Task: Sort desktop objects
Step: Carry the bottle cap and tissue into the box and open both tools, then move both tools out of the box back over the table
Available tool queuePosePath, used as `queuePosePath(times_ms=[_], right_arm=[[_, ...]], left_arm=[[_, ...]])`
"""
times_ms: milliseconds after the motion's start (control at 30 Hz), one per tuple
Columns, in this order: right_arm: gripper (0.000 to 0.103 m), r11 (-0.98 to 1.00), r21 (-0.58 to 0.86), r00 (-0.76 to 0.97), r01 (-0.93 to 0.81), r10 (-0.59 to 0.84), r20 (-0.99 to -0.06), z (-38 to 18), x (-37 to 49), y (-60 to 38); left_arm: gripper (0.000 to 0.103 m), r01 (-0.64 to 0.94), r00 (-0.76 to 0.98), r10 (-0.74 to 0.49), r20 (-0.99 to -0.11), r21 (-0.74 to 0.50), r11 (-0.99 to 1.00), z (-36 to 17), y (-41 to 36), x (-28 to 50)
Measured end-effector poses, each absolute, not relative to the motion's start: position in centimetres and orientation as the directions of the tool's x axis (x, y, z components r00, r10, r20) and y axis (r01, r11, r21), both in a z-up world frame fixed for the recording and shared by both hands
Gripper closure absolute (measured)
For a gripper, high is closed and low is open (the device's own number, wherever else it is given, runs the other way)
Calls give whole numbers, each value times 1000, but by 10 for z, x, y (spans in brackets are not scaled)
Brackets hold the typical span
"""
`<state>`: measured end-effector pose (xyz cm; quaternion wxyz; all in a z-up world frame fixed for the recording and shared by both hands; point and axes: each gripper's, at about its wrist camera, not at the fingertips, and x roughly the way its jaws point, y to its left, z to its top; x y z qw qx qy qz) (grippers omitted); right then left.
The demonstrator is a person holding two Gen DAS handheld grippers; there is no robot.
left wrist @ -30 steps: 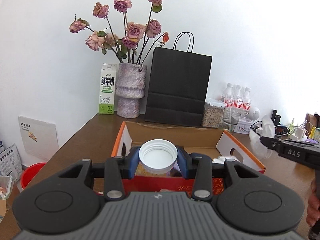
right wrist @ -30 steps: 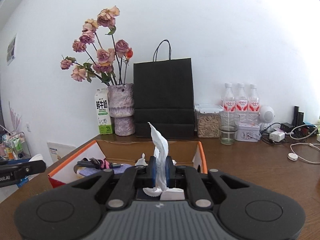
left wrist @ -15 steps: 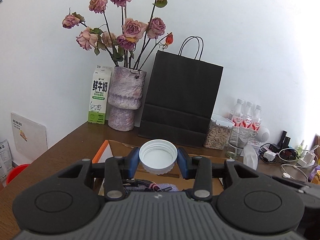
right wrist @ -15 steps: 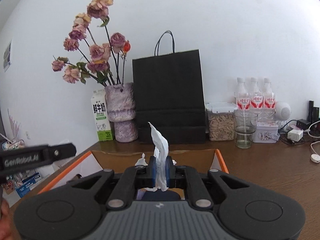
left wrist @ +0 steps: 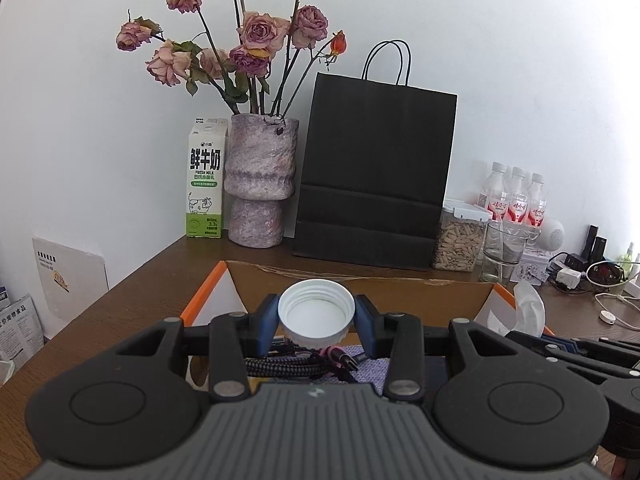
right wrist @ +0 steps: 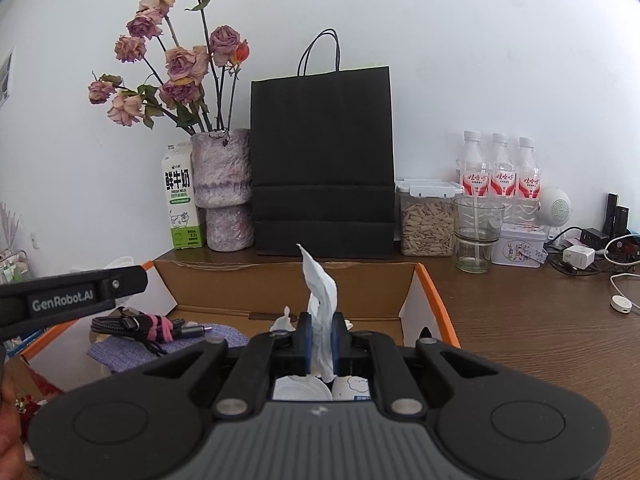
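Grip status, left to right: my left gripper (left wrist: pixel 316 322) clamps the rigid, light white plastic screw lid (left wrist: pixel 316 314) by its ribbed rim; my right gripper (right wrist: pixel 320 338) pinches the soft, tearable white tissue (right wrist: pixel 322 300) mid-fold. Both hover over the orange-edged cardboard box (right wrist: pixel 430 292).

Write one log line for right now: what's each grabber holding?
left gripper: shut on white cap | right gripper: shut on tissue | both over: open cardboard box
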<state>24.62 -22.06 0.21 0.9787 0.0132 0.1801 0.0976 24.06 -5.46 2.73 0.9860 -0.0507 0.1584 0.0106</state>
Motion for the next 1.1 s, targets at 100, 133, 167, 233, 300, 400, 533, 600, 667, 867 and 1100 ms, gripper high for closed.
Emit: queuePosePath(times_ms=[100, 133, 167, 233, 300, 400, 533, 600, 667, 867, 1100], right_arm=[[95, 980, 58, 920, -189, 197, -338, 2, 243, -220], [94, 980, 57, 921, -191, 199, -334, 2, 242, -220], [94, 980, 58, 923, -191, 200, -329, 2, 241, -220], [94, 980, 59, 926, -190, 199, -320, 4, 240, -221], [94, 980, 62, 927, -190, 200, -318, 5, 239, -222], [94, 979, 60, 925, -195, 204, -320, 4, 239, -221], [92, 978, 54, 926, -201, 208, -316, 5, 237, -220], [85, 977, 54, 927, -206, 212, -310, 5, 234, -219], [81, 978, 52, 931, -203, 209, -300, 6, 231, -219], [11, 980, 40, 948, -193, 197, -249, 9, 221, -218], [0, 983, 21, 960, -183, 183, -212, 12, 211, -215]], left_arm=[[62, -37, 947, 6, -321, -89, 995, 26, -56, 242], [62, -36, 946, 6, -323, -87, 996, 25, -57, 242], [62, -35, 946, 5, -325, -86, 996, 25, -57, 242], [62, -35, 946, 6, -325, -83, 996, 24, -58, 242], [62, -36, 946, 9, -324, -77, 996, 24, -58, 242], [62, -35, 946, 9, -324, -76, 997, 24, -59, 241], [62, -35, 952, 14, -306, -65, 997, 26, -60, 238], [60, -41, 957, 22, -291, -61, 997, 27, -60, 235], [44, -54, 961, 37, -275, -56, 997, 28, -60, 232], [0, -111, 981, 99, -169, -67, 992, 34, -58, 216], [0, -122, 983, 111, -143, -71, 990, 36, -59, 209]])
